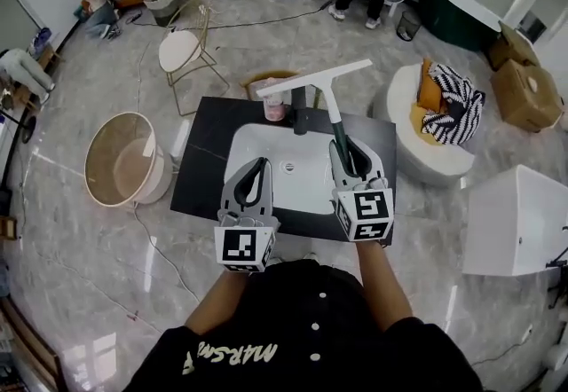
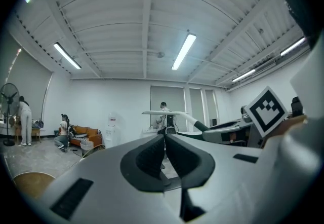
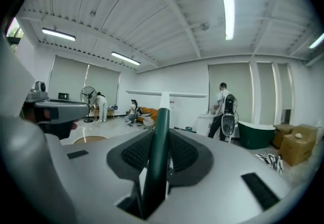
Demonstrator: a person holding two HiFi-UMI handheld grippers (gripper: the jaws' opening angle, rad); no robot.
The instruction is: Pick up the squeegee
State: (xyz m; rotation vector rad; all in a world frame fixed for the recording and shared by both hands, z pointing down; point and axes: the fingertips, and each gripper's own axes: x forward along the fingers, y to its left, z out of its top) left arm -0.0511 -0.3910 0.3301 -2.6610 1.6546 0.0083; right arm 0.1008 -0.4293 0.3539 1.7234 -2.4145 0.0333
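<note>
The squeegee (image 1: 322, 90) has a white blade and a dark green handle, and it hangs in the air above the sink. My right gripper (image 1: 348, 149) is shut on the green handle (image 3: 160, 142), with the blade (image 3: 166, 94) crosswise ahead of the jaws. To its left my left gripper (image 1: 256, 170) hangs at about the same height. It is shut with nothing between its pads (image 2: 164, 140). From the left gripper view the squeegee (image 2: 167, 113) and the right gripper (image 2: 229, 134) show to the right. The right gripper view shows the left gripper (image 3: 54, 109) at the left edge.
Below the grippers is a black counter (image 1: 200, 168) with a white sink basin (image 1: 266, 151), a dark faucet (image 1: 300, 121) and a pink cup (image 1: 275, 109). A round basket (image 1: 124, 160) stands left, a chair (image 1: 183, 51) behind it. A white seat with striped cloth (image 1: 444, 120) and a white box (image 1: 515, 222) stand right.
</note>
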